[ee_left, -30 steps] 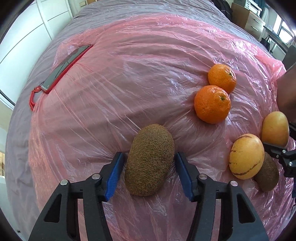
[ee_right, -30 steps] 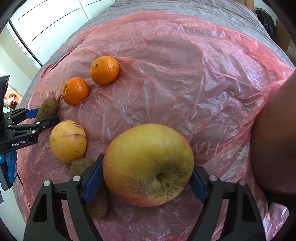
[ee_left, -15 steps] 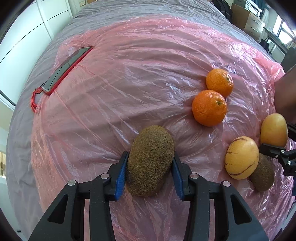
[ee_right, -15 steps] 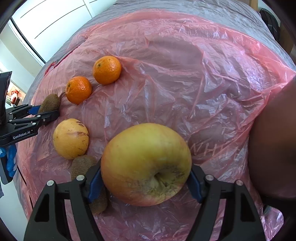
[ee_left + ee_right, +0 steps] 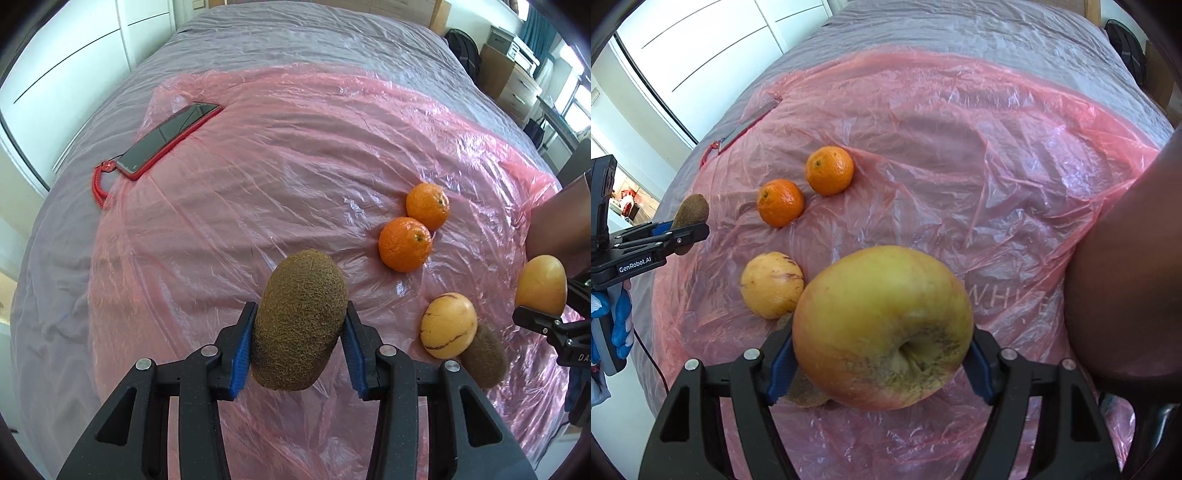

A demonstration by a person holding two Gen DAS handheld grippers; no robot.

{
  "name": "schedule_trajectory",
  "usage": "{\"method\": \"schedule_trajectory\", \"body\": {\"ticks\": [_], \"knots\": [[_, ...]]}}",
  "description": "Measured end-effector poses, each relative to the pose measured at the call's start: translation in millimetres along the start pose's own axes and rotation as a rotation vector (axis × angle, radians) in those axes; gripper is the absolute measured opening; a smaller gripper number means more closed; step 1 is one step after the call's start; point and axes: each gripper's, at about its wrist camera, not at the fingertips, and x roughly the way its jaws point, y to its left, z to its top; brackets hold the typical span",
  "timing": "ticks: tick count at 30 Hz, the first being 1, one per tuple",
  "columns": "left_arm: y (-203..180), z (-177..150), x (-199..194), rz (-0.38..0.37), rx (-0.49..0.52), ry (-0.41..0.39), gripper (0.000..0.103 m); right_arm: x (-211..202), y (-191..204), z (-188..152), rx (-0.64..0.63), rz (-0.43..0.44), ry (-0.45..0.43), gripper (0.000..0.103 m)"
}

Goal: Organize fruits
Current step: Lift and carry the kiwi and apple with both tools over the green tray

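My left gripper (image 5: 298, 332) is shut on a brown kiwi (image 5: 300, 319) and holds it above the pink plastic sheet (image 5: 258, 166). My right gripper (image 5: 881, 354) is shut on a large yellow-red apple (image 5: 882, 326), also lifted; it shows in the left wrist view (image 5: 541, 284) too. On the sheet lie two oranges (image 5: 405, 243) (image 5: 427, 205), a yellow striped round fruit (image 5: 447, 325) and a second kiwi (image 5: 484, 356) touching it. In the right wrist view the oranges (image 5: 780, 202) (image 5: 830, 170) and the yellow fruit (image 5: 772, 284) lie left of the apple; the second kiwi (image 5: 803, 391) is mostly hidden behind it.
A phone in a red case (image 5: 168, 140) with a red coiled cord (image 5: 99, 184) lies at the sheet's far left edge. The sheet covers a grey bed (image 5: 295, 40). A dark brown object (image 5: 1126, 277) stands at the right. Cabinets stand beyond the bed at the far right.
Both grippers closed on their fruit and lifted: the left raised the kiwi off the sheet, the right raised the apple. The fruits on the sheet stayed put.
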Motion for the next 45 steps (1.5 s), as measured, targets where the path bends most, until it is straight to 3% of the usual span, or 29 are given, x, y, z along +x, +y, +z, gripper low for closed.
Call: {"method": "schedule_trajectory", "body": {"ticks": [12,23,33,45], "knots": [[-16.7,-17.5,-29.1,-0.016,-0.037,-0.005,0.039,-32.7,13.6,-22.5,-0.022,0.045,0.005,0.091],[-58.6,-43.5,-46.8,-0.063,0.023,0.038,0.039,-62.4,14.2,-58.7,-0.032,0.088,0.040,0.091],[-116.5,-64.7,-63.1,-0.128,0.127,0.085,0.039,-88.2,4.6,-98.0,-0.027,0.119,0.083,0.091],[-218.6,-101.0,-76.5,-0.257,0.328,0.167,0.039,-122.2,-51.4,-141.6,0.082,0.069,0.111,0.091]]}}
